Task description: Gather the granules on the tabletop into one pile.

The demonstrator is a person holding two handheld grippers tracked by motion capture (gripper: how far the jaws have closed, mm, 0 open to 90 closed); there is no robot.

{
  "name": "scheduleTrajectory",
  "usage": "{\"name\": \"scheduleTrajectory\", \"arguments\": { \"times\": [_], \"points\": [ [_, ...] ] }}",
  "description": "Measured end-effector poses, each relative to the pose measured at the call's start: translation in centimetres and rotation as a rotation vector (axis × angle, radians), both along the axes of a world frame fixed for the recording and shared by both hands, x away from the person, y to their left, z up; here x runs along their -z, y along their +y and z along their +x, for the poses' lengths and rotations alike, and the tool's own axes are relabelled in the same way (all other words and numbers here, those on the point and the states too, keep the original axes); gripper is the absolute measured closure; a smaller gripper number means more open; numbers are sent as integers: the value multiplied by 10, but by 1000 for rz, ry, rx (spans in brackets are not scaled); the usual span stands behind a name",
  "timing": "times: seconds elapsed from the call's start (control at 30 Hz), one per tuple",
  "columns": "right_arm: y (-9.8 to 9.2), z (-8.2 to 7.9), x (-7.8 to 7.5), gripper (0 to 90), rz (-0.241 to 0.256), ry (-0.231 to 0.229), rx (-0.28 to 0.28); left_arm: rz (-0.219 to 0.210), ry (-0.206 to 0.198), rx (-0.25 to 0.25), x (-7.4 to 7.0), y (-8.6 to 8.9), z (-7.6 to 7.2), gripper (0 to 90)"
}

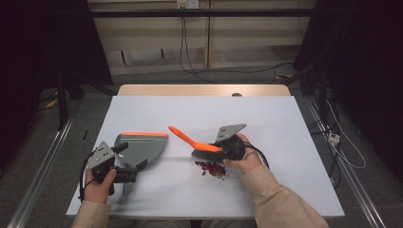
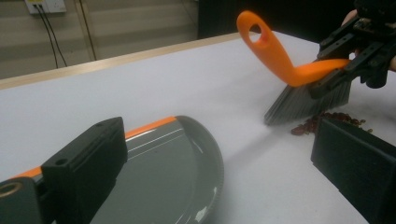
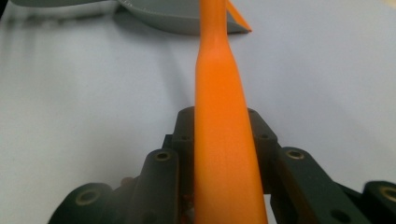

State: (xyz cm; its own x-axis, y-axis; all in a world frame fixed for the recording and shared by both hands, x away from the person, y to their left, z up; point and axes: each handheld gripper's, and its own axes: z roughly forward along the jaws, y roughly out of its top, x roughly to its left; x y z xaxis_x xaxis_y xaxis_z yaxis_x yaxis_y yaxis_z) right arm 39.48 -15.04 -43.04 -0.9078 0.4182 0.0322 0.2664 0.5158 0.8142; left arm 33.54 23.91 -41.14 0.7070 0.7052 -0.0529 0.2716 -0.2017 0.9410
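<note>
in the high view the right gripper (image 1: 227, 146) is clamped on the small hand brush with the curved orange plastic handle and dark grey bristles (image 1: 196, 142), its bristles resting on the white table (image 1: 266, 118) just behind a small pile of dark red beans (image 1: 212, 168); the left gripper (image 1: 124, 161) sits at the near rim of the grey half-round plastic dustpan with an orange front lip (image 1: 142, 146), which lies flat on the table, near the beans but apart from them, to their left. whether the left jaws actually pinch the rim i cannot tell from here. in the left gripper view the two black jaws stand wide apart, one over the dustpan (image 2: 154, 172) and the other off to the side over bare table, so this gripper looks parted and not gripping; beyond it the brush (image 2: 299, 74) leans with its bristles touching the table right beside the beans (image 2: 327, 122). in the right gripper view the jaws are closed tight on either side of the orange handle (image 3: 219, 107), and the dustpan (image 3: 177, 16) lies straight ahead. the step in hand appears to be sweeping the beans into the dustpan, with none in it yet. the next move likely calls for the left gripper to steady the pan while the brush drags the pile leftward in a low stroke, without scattering it.
</note>
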Motion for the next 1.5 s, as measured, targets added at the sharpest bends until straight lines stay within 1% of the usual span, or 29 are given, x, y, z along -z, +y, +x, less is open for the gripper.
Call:
{"name": "scheduleTrajectory", "arguments": {
  "times": [0.03,0.1,0.13,0.27,0.3,0.4,0.5,0.53,0.6,0.63,0.7,0.73,0.83,0.87,0.93,0.97,1.0,1.07,1.1,1.13,1.2,1.23,1.3,1.33,1.37,1.4,1.47,1.5],
  "points": [
    [-1,0,-1,711,12,9,2,0,2,0,0,0,0,34],
    [-2,0,-4,710,24,1,24,5,1,2,-1,0,0,34],
    [-4,0,-5,710,32,4,29,8,2,-1,-2,1,0,34],
    [-12,-2,-9,710,55,7,80,9,8,-6,-4,3,0,34],
    [-15,-3,-10,710,55,1,98,11,16,-7,-5,3,0,36],
    [-22,-6,-11,710,86,21,144,17,35,-12,-6,4,0,40],
    [-28,-10,-14,710,82,25,202,26,48,-10,-7,4,-2,40],
    [-30,-12,-15,711,86,27,213,28,54,-8,-7,5,-2,40],
    [-34,-15,-17,711,108,32,238,40,70,-4,-6,6,-3,40],
    [-36,-16,-17,711,118,32,241,49,74,-4,-5,6,-4,40],
    [-40,-19,-17,711,126,36,259,57,89,-10,-4,7,-6,44],
    [-41,-20,-16,710,121,38,268,73,93,-17,-3,7,-7,44],
    [-46,-23,-13,711,130,53,297,100,104,-30,1,9,-10,44],
    [-48,-24,-12,710,131,55,310,103,113,-42,2,9,-11,44],
    [-51,-26,-11,711,141,62,331,111,124,-46,5,9,-13,47],
    [-53,-26,-11,710,144,65,342,131,128,-56,5,9,-14,46],
    [-55,-27,-11,711,152,68,349,140,129,-58,6,9,-14,46],
    [-58,-28,-11,710,159,66,359,143,140,-73,8,9,-15,47],
    [-59,-28,-11,711,163,66,362,162,135,-73,9,9,-15,47],
    [-60,-29,-11,711,166,66,363,169,135,-77,9,8,-15,47],
    [-61,-29,-11,711,172,69,363,180,143,-81,10,8,-15,51],
    [-61,-29,-11,711,170,66,364,187,146,-92,11,7,-16,52],
    [-61,-29,-11,711,165,62,365,210,155,-101,13,8,-16,52],
    [-61,-30,-11,711,169,61,367,214,163,-111,14,8,-16,53],
    [-61,-30,-11,711,173,55,369,213,160,-122,16,8,-16,54],
    [-61,-30,-12,711,175,56,368,227,163,-127,16,9,-16,56],
    [-61,-30,-12,710,181,55,373,224,173,-138,17,10,-17,57],
    [-61,-30,-12,710,183,56,371,230,171,-145,18,10,-17,58]
  ]
}}
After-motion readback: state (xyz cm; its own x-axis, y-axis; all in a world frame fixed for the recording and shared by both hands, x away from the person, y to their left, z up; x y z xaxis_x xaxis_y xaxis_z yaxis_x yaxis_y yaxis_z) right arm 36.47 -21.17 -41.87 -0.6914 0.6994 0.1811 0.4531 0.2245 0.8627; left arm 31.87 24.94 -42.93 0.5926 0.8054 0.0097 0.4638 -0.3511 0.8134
